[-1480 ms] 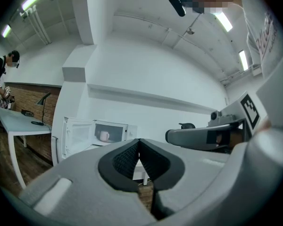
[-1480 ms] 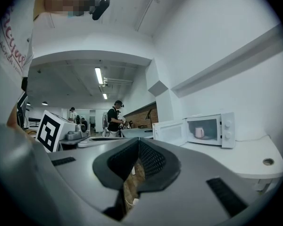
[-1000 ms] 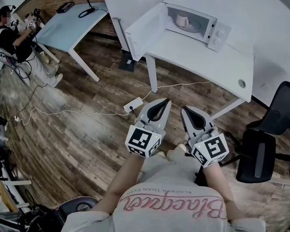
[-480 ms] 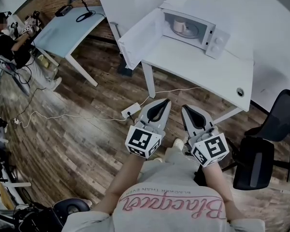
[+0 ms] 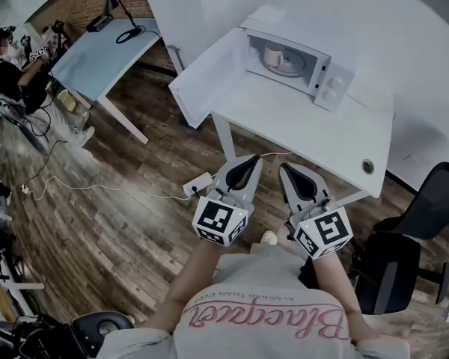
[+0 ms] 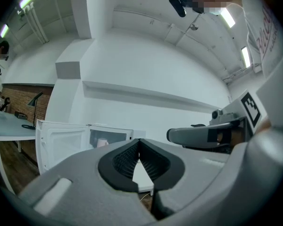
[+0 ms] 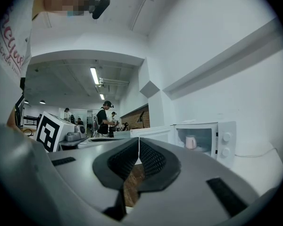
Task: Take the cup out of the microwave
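A white microwave (image 5: pixel 295 51) stands on a white table (image 5: pixel 314 126) with its door (image 5: pixel 206 77) swung open to the left. Inside it, on the turntable, a pale cup (image 5: pixel 273 53) stands upright. The cup (image 6: pixel 102 143) shows small in the left gripper view, and the cup (image 7: pixel 191 141) shows again in the right gripper view. My left gripper (image 5: pixel 251 158) and right gripper (image 5: pixel 284 167) are held side by side at the table's near edge, well short of the microwave. Both are shut, with nothing between the jaws. Both point level at the microwave.
A black office chair (image 5: pixel 404 245) stands at the right of the table. A power strip (image 5: pixel 198 184) and its cable lie on the wooden floor by the table leg. At the far left are a blue table (image 5: pixel 105 40) and a person (image 5: pixel 7 58).
The table and the microwave have come nearer and lower in the head view as I walked toward them. Both grippers kept their shape and stayed side by side.
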`<state>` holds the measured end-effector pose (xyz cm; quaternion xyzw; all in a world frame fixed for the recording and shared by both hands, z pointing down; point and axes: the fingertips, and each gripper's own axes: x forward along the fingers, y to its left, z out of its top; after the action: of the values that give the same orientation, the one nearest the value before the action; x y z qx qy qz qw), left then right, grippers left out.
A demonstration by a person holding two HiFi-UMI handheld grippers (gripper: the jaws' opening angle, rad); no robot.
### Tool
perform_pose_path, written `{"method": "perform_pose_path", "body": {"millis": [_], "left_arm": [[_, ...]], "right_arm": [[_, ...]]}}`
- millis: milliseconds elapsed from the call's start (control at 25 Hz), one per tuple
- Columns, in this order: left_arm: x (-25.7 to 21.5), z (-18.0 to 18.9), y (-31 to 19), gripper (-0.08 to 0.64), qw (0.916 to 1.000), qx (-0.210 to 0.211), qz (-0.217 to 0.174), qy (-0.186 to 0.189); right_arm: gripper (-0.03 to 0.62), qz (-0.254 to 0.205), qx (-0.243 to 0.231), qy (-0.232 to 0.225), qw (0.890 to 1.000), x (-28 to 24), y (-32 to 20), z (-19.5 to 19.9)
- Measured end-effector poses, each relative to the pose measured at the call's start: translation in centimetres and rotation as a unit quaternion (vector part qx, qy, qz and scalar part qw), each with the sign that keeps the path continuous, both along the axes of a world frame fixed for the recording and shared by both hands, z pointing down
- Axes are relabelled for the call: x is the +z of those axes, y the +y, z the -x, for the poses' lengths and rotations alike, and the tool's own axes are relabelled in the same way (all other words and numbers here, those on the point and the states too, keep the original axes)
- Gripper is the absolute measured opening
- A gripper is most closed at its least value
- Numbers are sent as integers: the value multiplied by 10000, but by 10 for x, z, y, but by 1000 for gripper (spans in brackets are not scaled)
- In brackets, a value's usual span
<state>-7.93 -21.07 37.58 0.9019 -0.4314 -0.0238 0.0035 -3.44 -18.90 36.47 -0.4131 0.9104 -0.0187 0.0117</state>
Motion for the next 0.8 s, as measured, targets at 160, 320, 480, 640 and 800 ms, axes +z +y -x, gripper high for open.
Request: {"method": "perform_pose_path", "body": {"millis": [160,320,480,640,800], "left_arm": [[-4,-19,-20,5,10000,-32,-16,-3],[-3,-36,-40,5,9999,-113,-8,-18],[-4,-50,-53,5,9998,-187,-13,-57],[-2,-58,-63,5,9997,-219,22,-65],[-1,-67,-69,5,9997,-225,21,-90]], "right_arm": [[12,1,-50,-33,10000,-3,-23,-17],[14,53,-111,-55,9999,0,-43,-34],[12,81,-201,-87,9997,1,-57,-47],[12,88,-219,-125,9996,1,-69,-57],[12,124,-232,-129,9996,5,-78,-65]]}}
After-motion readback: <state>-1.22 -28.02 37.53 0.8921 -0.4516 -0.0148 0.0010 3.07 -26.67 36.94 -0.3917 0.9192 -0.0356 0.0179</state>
